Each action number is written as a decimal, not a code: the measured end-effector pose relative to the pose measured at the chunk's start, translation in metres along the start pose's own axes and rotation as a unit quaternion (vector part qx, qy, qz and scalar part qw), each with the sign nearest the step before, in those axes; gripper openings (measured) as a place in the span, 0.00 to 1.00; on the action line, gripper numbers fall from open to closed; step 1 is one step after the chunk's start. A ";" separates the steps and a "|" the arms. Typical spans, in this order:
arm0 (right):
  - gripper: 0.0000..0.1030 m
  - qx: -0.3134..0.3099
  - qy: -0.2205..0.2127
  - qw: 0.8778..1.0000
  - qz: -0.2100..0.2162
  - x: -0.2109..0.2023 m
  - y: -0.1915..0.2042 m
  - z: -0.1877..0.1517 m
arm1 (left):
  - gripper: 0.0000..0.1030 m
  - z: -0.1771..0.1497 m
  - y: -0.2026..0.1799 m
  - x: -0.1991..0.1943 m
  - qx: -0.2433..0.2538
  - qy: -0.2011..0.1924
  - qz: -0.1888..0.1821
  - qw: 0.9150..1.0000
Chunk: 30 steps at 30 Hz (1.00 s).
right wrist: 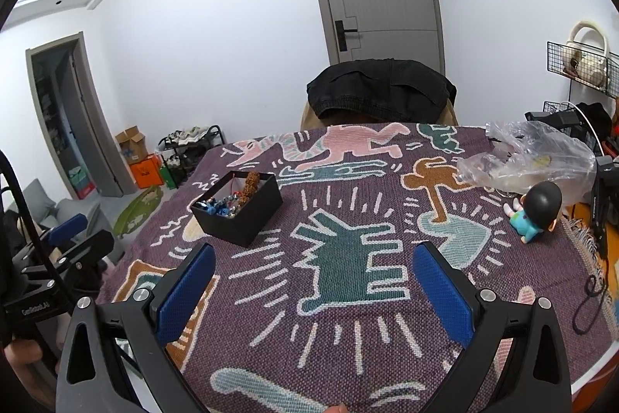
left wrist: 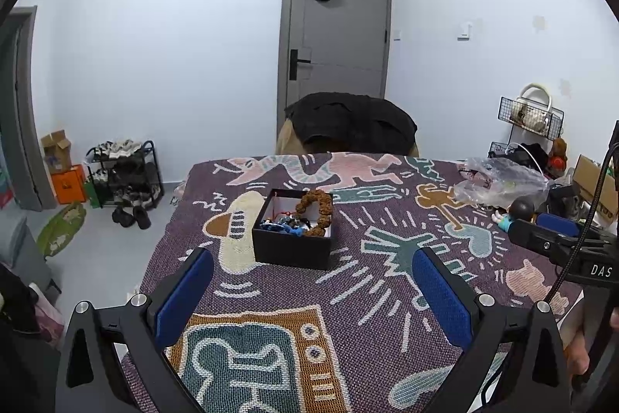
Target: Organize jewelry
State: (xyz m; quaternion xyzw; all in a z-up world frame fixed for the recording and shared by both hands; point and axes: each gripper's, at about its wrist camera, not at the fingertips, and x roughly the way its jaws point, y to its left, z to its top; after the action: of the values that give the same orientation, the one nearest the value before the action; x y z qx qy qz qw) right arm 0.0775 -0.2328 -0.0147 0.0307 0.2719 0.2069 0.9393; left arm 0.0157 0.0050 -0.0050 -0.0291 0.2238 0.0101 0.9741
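Observation:
A black open box [left wrist: 293, 245] sits on the patterned tablecloth [left wrist: 348, 316]. It holds a brown beaded bracelet [left wrist: 315, 206] leaning on its right wall and blue and silver jewelry [left wrist: 284, 224] on its floor. The box also shows in the right wrist view [right wrist: 241, 215], left of centre. My left gripper [left wrist: 313, 293] is open and empty, a short way in front of the box. My right gripper [right wrist: 313, 291] is open and empty over the middle of the cloth, to the right of the box.
A clear plastic bag [right wrist: 530, 161] lies at the table's far right. A small black-haired figurine [right wrist: 536, 215] sits beside it. A chair with a black jacket [right wrist: 381, 91] stands behind the table. A shoe rack [left wrist: 123, 177] stands on the floor at the left.

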 end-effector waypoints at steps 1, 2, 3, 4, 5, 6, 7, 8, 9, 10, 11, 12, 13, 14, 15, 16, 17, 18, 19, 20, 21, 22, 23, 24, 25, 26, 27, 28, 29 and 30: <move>0.99 0.001 -0.001 1.000 0.000 0.000 0.000 0.000 | 1.00 0.000 0.000 0.000 0.002 0.000 0.001 1.000; 0.99 0.001 -0.001 1.000 -0.001 0.000 0.000 0.000 | 1.00 0.000 -0.001 -0.001 0.003 -0.001 0.001 1.000; 0.99 0.002 -0.002 1.000 -0.001 0.000 -0.001 0.000 | 1.00 -0.001 -0.001 -0.001 0.003 -0.003 0.000 1.000; 0.99 0.002 -0.002 1.000 -0.002 0.000 -0.001 0.000 | 1.00 -0.001 -0.001 -0.002 0.004 -0.004 0.000 1.000; 0.99 0.003 -0.002 1.000 -0.002 0.000 -0.001 0.000 | 1.00 -0.001 -0.001 -0.002 0.004 -0.004 0.001 1.000; 0.99 0.003 -0.002 1.000 -0.003 0.000 -0.001 -0.001 | 1.00 -0.001 -0.001 -0.002 0.005 -0.004 0.001 1.000; 0.99 0.004 -0.001 1.000 -0.002 0.001 -0.001 -0.001 | 1.00 -0.001 -0.001 -0.002 0.005 -0.004 0.000 1.000; 0.99 0.004 -0.001 1.000 -0.003 0.001 0.000 -0.001 | 1.00 -0.001 -0.001 -0.002 0.005 -0.005 0.000 1.000; 0.99 0.004 0.000 1.000 -0.003 0.001 0.000 -0.001 | 1.00 -0.001 -0.001 -0.002 0.005 -0.005 0.000 1.000; 0.99 0.003 0.000 1.000 -0.003 0.002 0.001 -0.002 | 1.00 -0.001 -0.001 -0.002 0.005 -0.004 0.000 1.000; 0.99 0.003 0.000 1.000 -0.004 0.001 0.002 -0.002 | 1.00 -0.001 -0.002 -0.002 0.004 -0.004 0.001 1.000; 0.99 0.002 0.000 1.000 -0.004 0.002 0.002 -0.002 | 1.00 -0.001 -0.002 -0.002 0.004 -0.003 0.001 1.000; 0.99 0.001 0.000 1.000 -0.004 0.002 0.003 -0.002 | 1.00 -0.001 -0.002 -0.002 0.004 -0.004 0.000 1.000; 0.99 0.001 0.000 1.000 -0.005 0.002 0.003 -0.002 | 1.00 -0.001 -0.002 -0.002 0.004 -0.004 0.000 1.000; 0.99 0.001 0.000 1.000 -0.004 0.002 0.003 -0.002 | 1.00 -0.001 -0.002 -0.002 0.004 -0.003 0.000 1.000; 0.99 0.001 0.000 1.000 -0.004 0.002 0.003 -0.002 | 1.00 -0.002 -0.002 -0.003 0.005 -0.003 -0.001 1.000; 0.99 0.001 0.000 1.000 -0.005 0.002 0.003 -0.002 | 1.00 -0.002 -0.002 -0.003 0.005 -0.003 -0.001 1.000; 0.99 0.002 0.000 1.000 -0.004 0.002 0.003 -0.002 | 1.00 -0.002 -0.001 -0.003 0.004 -0.002 -0.001 1.000; 0.99 0.002 0.000 1.000 -0.004 0.002 0.003 -0.002 | 1.00 -0.002 -0.002 -0.003 0.004 -0.002 -0.001 1.000; 0.99 0.002 0.001 1.000 -0.004 0.002 0.003 -0.002 | 1.00 -0.002 -0.002 -0.003 0.005 -0.002 -0.001 1.000; 0.99 0.002 0.001 1.000 -0.004 0.002 0.003 -0.002 | 1.00 -0.002 -0.001 -0.003 0.004 -0.001 0.000 1.000; 0.99 0.003 0.002 1.000 -0.003 0.003 0.004 -0.002 | 1.00 -0.002 -0.001 -0.002 0.003 -0.001 0.001 1.000; 0.99 0.003 0.002 1.000 -0.003 0.003 0.004 -0.003 | 1.00 -0.002 -0.001 -0.002 0.003 -0.002 0.001 1.000; 0.99 0.002 0.003 1.000 -0.004 0.003 0.004 -0.003 | 1.00 -0.002 -0.001 -0.002 0.003 -0.003 0.002 1.000; 0.99 0.002 0.004 1.000 -0.005 0.004 0.004 -0.003 | 1.00 -0.002 0.000 -0.002 0.004 -0.003 0.004 1.000; 0.99 0.002 0.005 1.000 -0.005 0.004 0.003 -0.003 | 1.00 -0.002 0.000 -0.001 0.005 -0.003 0.006 1.000; 0.99 0.003 0.006 1.000 -0.005 0.005 0.003 -0.003 | 1.00 -0.003 0.000 -0.001 0.007 -0.002 0.007 1.000; 0.99 0.004 0.007 1.000 -0.005 0.006 0.002 -0.003 | 1.00 -0.003 0.001 -0.001 0.007 -0.002 0.007 1.000; 0.99 0.004 0.008 1.000 -0.005 0.007 0.002 -0.004 | 1.00 -0.003 0.003 -0.001 0.006 -0.004 0.008 1.000; 0.99 0.004 0.009 1.000 -0.005 0.008 0.003 -0.004 | 1.00 -0.004 0.004 -0.002 0.005 -0.005 0.008 1.000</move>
State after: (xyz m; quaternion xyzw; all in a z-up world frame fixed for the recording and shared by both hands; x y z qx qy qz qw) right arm 0.0807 -0.2274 -0.0217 0.0313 0.2812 0.2012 0.9378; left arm 0.0125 0.0090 -0.0077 -0.0222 0.2193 0.0168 0.9753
